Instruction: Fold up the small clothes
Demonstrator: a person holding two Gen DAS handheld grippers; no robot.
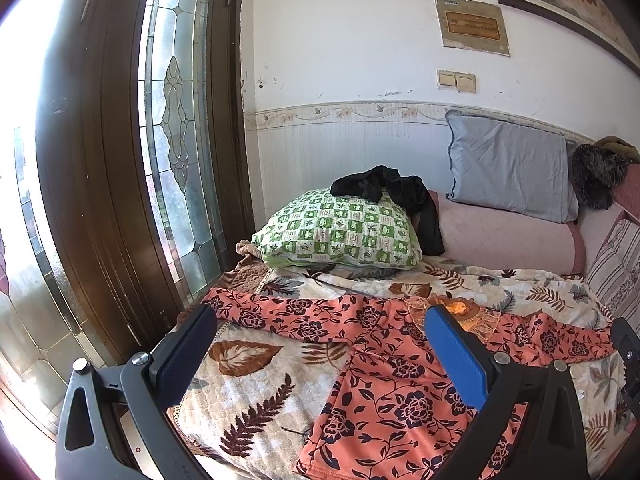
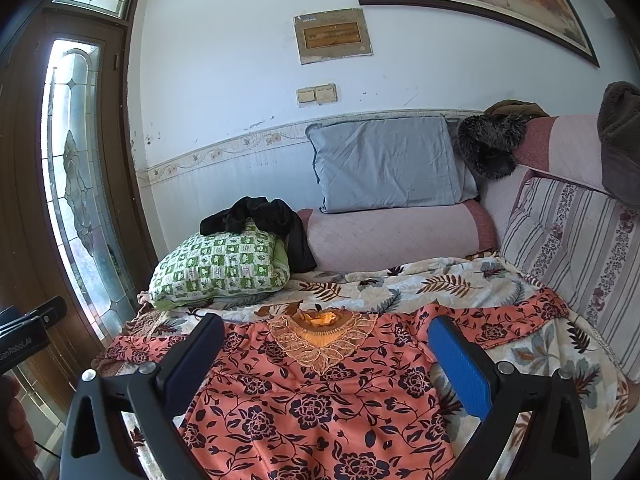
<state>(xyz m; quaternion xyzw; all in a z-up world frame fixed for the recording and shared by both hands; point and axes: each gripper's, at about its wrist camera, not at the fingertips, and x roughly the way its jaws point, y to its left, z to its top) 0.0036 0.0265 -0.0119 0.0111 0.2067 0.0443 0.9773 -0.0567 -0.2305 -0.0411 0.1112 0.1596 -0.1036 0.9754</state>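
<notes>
The orange floral top [image 2: 320, 408] lies spread flat, front up, on the leaf-print bedcover [image 1: 248, 392], its lace-trimmed neckline [image 2: 320, 340] pointing toward 12 o'clock and the wall, its hem running off toward 6 o'clock under the cameras. So its long axis runs 12 to 6, while the sleeves stretch crosswise: the left sleeve [image 1: 272, 316] reaches out to 9 o'clock toward the door, the right sleeve [image 2: 500, 316] to 3 o'clock toward the striped cushion [image 2: 580, 256].

The left gripper [image 1: 320, 344] hangs above the top's left half, jaws wide and holding nothing; the left sleeve passes just beyond its fingertips at 12 o'clock. The right gripper [image 2: 324, 352] sits over the chest, jaws likewise wide and empty, with the neckline straight ahead at 12 o'clock and the right sleeve beyond its blue pad [image 2: 460, 364] at about 2 o'clock. Each gripper looks nearer to the sleeve on its own side, so a first fold would likely bring the sleeves in across the body; neither is yet touching cloth as far as can be told.

Farther out, a green checked pillow [image 1: 340, 232] at 11 o'clock carries a crumpled black garment [image 1: 396, 196]. Behind that a grey pillow [image 2: 388, 164] leans on a pink bolster [image 2: 396, 236]. No container is in view.
</notes>
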